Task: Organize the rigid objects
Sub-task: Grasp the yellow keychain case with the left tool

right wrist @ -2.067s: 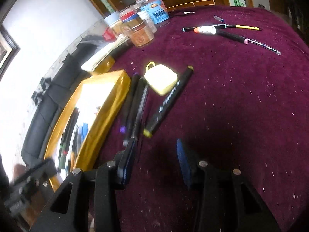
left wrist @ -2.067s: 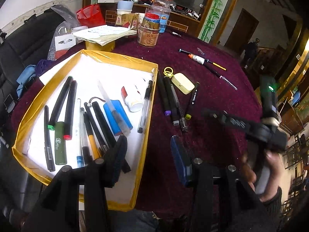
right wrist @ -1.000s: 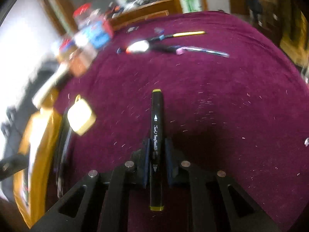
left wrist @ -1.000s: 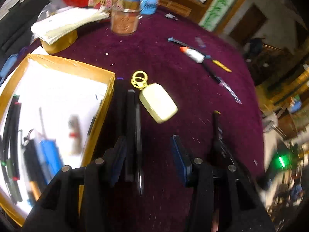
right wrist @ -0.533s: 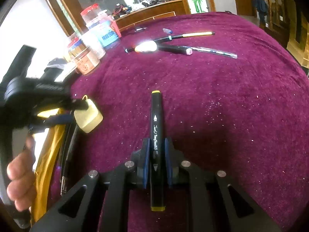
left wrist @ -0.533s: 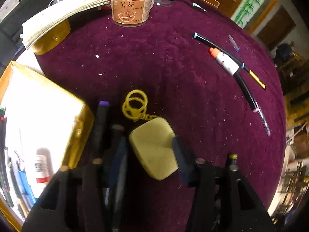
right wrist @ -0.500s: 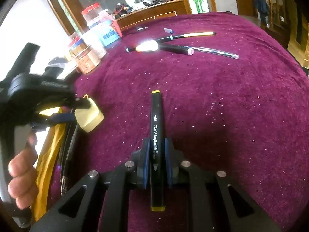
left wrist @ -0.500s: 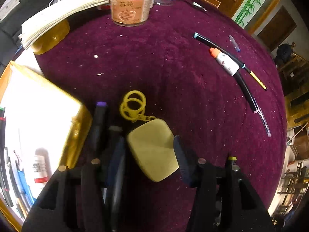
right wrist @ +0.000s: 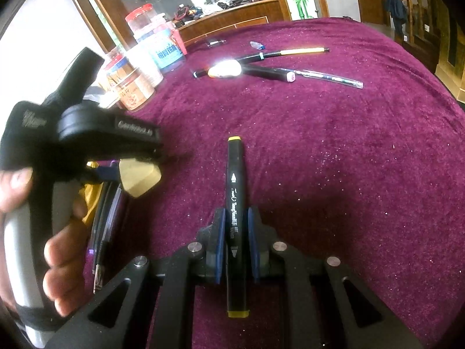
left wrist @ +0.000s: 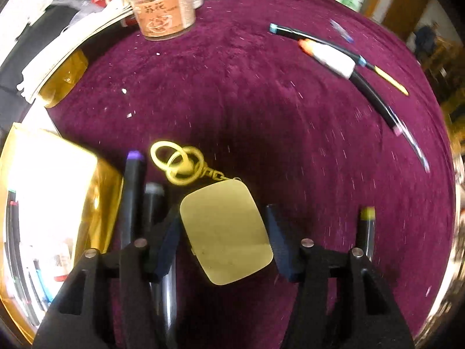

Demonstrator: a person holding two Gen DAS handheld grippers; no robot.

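A pale yellow case (left wrist: pixel 225 232) with a yellow ring chain (left wrist: pixel 178 161) lies on the purple cloth. My left gripper (left wrist: pixel 222 229) points steeply down over it. Its jaws are opening, the case lies between them, and neither pad clearly presses on it. The right wrist view shows the case (right wrist: pixel 139 179) under that gripper, which a hand (right wrist: pixel 58 250) holds. My right gripper (right wrist: pixel 234 232) is shut on a black marker (right wrist: pixel 236 192) with yellow ends, held low over the cloth. That marker's yellow tip (left wrist: pixel 367 213) shows at the right of the left wrist view.
The gold-walled box (left wrist: pixel 107 195) of pens stands left of the case. A purple-capped marker (left wrist: pixel 132 192) and a grey-capped pen (left wrist: pixel 152 200) lie between them. Far across the cloth are a white tube (left wrist: pixel 331 58) and several pens (right wrist: pixel 290 74). Jars (left wrist: pixel 162 14) stand at the back.
My left gripper has swung from beside the box to down over the yellow case, its jaws spreading around it. The right gripper closed on the marker and has since kept still.
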